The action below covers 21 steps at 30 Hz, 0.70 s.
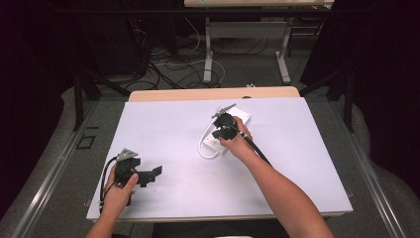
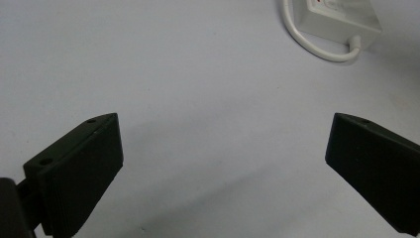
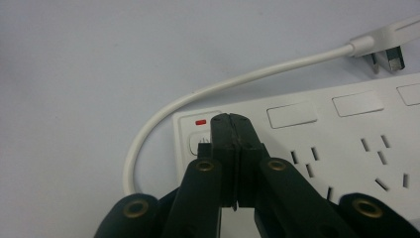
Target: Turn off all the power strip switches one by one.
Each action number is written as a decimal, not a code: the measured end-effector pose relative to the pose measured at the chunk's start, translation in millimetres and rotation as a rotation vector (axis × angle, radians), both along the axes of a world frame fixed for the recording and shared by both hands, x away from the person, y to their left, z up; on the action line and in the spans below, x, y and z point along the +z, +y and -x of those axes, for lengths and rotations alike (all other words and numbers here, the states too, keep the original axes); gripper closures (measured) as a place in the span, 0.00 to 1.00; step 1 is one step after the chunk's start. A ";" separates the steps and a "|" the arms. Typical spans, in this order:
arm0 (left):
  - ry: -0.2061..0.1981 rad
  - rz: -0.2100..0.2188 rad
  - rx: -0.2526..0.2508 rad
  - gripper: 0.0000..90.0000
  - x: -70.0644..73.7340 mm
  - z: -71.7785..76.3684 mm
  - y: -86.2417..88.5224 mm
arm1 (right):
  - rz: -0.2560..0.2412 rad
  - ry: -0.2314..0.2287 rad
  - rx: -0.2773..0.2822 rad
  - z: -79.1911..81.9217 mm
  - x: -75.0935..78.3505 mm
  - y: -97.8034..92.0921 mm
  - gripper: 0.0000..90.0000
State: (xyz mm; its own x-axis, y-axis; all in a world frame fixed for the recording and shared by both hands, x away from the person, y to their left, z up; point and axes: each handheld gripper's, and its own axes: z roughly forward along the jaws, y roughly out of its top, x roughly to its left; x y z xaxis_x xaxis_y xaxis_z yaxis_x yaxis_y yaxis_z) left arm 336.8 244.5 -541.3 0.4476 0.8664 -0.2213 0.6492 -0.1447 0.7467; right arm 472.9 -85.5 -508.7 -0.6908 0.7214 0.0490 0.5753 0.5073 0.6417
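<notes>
One white table (image 1: 163,129) stands amid floor cables (image 1: 168,67).

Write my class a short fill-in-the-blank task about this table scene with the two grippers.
1. The right gripper has its jaws ____ together.
2. Its tips sit at the power strip's ____.
3. The left gripper's jaws are ____.
4. The power strip's cable is ____ in colour.

Missing words: shut; switch; open; white
</notes>
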 end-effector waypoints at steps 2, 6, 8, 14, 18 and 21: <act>0.000 0.000 -0.001 0.02 -0.1 -0.1 0.0 | -0.013 -0.010 0.008 -0.8 -3.5 1.0 1.00; 0.000 -0.001 0.000 0.02 -0.1 -0.1 0.3 | -0.002 0.013 0.006 -1.5 -4.8 2.3 1.00; 0.001 -0.007 -0.006 0.02 0.2 0.0 1.1 | -0.003 0.018 0.010 -1.8 -5.2 2.3 1.00; 0.000 -0.011 -0.007 0.02 0.2 0.4 2.3 | -0.005 0.024 0.010 -2.5 -9.0 7.9 1.00; 0.002 -0.009 -0.004 0.02 0.1 0.6 2.3 | -0.016 0.014 0.010 -2.5 -11.4 11.2 1.00; 0.001 -0.009 -0.003 0.02 -0.2 0.5 2.1 | -0.005 0.012 0.029 -2.9 -13.3 12.8 1.00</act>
